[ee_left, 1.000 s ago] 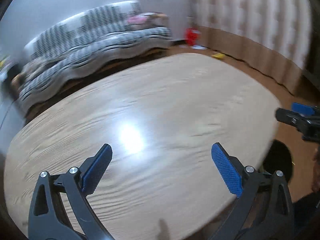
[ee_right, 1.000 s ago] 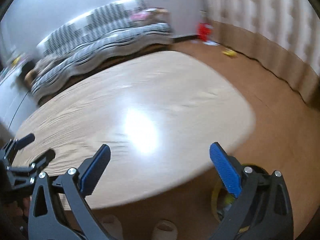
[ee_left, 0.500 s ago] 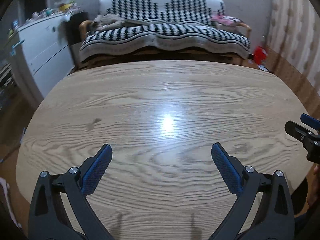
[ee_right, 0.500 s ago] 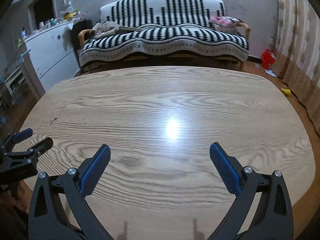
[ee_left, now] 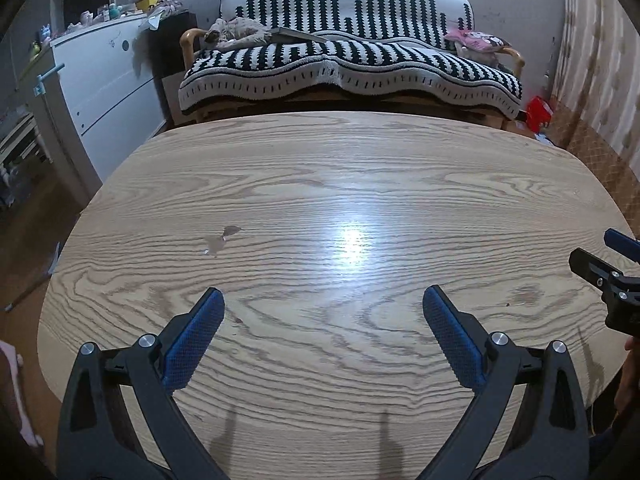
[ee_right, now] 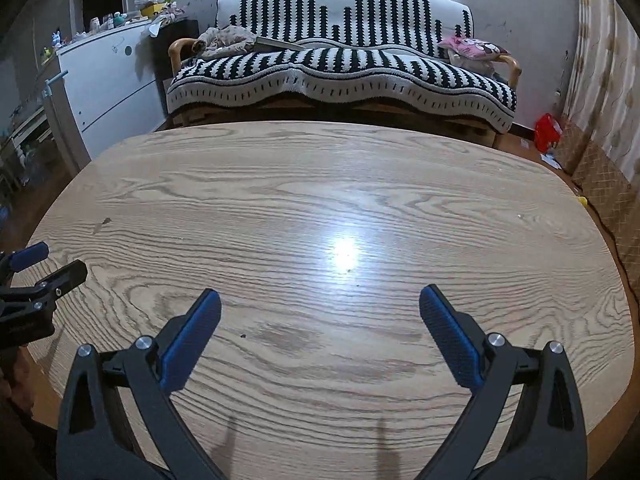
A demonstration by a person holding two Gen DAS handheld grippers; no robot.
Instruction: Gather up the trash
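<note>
Holding the left gripper (ee_left: 323, 308) low over the near edge of the wooden surface (ee_left: 320, 168), with its blue-padded fingers (ee_left: 192, 336) spread wide and gripping nothing. Holding the right gripper (ee_right: 320, 308) level beside it in the same way, fully parted and empty, probably so that either one is ready to drop onto whatever turns up.

Pointing both cameras straight across the surface toward the striped sofa (ee_left: 348, 64), seemingly to scan for anything to pick up. Finding no clear piece of trash on the wood: only a lamp glare in the middle and a small pale patch (ee_left: 220, 240) left of centre, which could be a thin scrap or just a worn mark, too flat and faint to tell.

Noticing likelier candidates off the surface: a red object (ee_left: 538, 110) on the floor by the sofa's right end, and a small yellow thing (ee_right: 582, 200) near the curtain, both well apart from the grippers.

Judging the task as either at a search stage or nearly finished. Expecting the next reach to need a check of that pale patch, or a turn toward the floor.
</note>
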